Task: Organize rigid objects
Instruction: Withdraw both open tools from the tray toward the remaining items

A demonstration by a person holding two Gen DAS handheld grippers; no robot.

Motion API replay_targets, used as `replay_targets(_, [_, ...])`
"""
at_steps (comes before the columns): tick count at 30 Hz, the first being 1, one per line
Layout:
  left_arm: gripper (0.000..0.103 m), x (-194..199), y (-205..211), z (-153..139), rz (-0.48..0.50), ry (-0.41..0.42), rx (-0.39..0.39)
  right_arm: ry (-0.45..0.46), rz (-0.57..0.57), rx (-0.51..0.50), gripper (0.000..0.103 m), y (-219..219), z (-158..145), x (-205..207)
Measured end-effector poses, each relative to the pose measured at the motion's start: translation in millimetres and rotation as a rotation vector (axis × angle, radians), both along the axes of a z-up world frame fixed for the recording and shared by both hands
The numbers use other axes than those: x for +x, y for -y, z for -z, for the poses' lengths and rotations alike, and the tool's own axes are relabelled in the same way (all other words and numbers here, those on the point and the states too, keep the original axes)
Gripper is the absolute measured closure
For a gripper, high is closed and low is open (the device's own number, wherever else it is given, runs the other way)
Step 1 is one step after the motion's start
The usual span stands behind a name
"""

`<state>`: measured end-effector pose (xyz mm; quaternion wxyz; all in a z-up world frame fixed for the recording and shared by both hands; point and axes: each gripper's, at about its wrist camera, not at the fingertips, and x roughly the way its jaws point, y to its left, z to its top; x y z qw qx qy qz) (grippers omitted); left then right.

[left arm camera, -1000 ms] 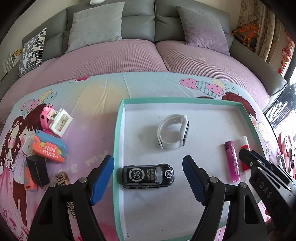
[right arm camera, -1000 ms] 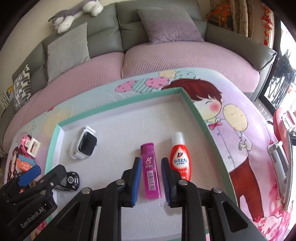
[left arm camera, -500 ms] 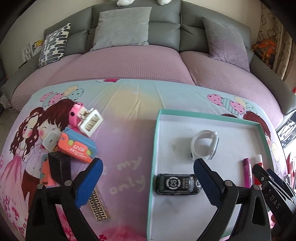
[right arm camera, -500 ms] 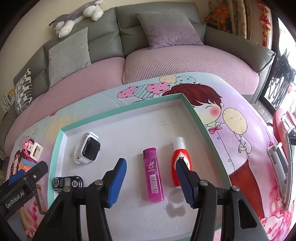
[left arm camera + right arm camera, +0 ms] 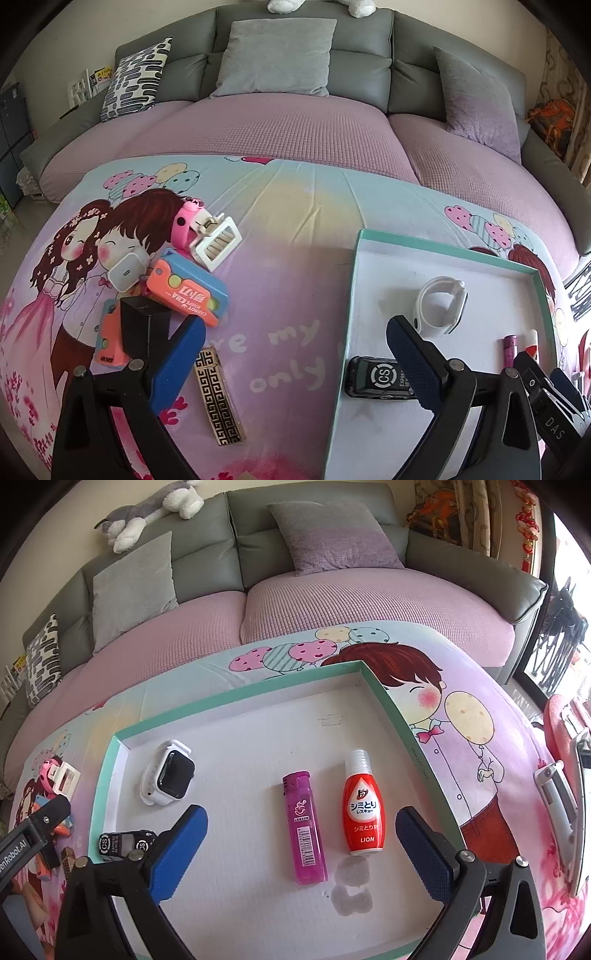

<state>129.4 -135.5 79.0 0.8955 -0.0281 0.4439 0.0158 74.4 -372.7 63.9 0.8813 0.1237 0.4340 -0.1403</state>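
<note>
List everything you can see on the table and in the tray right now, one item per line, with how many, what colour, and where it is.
tray: 1, teal rim, white floor, on the cartoon cloth
smartwatch: 1, white band, tray, far left
toy car: 1, black, tray, near left
lighter: 1, magenta, tray, lying flat
bottle: 1, red, white cap, tray, right of lighter
cloth: 1, pastel cartoon print, covers table
charger: 1, white, pile left of tray
orange cases: 2, orange and blue, same pile
black box: 1, same pile
hair clip: 1, white, pile's far side
pink band: 1, beside clip
patterned strip: 1, black and gold, near pile
sofa: 1, grey, pink cover, behind
left gripper: open, empty
right gripper: opening, over lighter and bottle
</note>
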Motion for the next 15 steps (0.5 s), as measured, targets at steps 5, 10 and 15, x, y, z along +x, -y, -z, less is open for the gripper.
replay_targets(5, [0.004, 0.1, -3.4, -0.9, -0.007, 0.003, -0.002, -0.002, -0.013, 0.003, 0.0, -2.0, 0.3, 1.7])
replay_targets(10, [0.004, -2.1, -11.0, -5.4, -0.024, 0.017, 0.013, 0.016, -0.032, 0.007, 0.0, -9.4, -3.6, 2.2])
replay_targets(15, [0.004, -8.4, -31.3, -13.0, -0.069, 0.039, 0.02, 0.04, -0.074, 0.008, 0.0, -23.6, -8.6, 5.4])
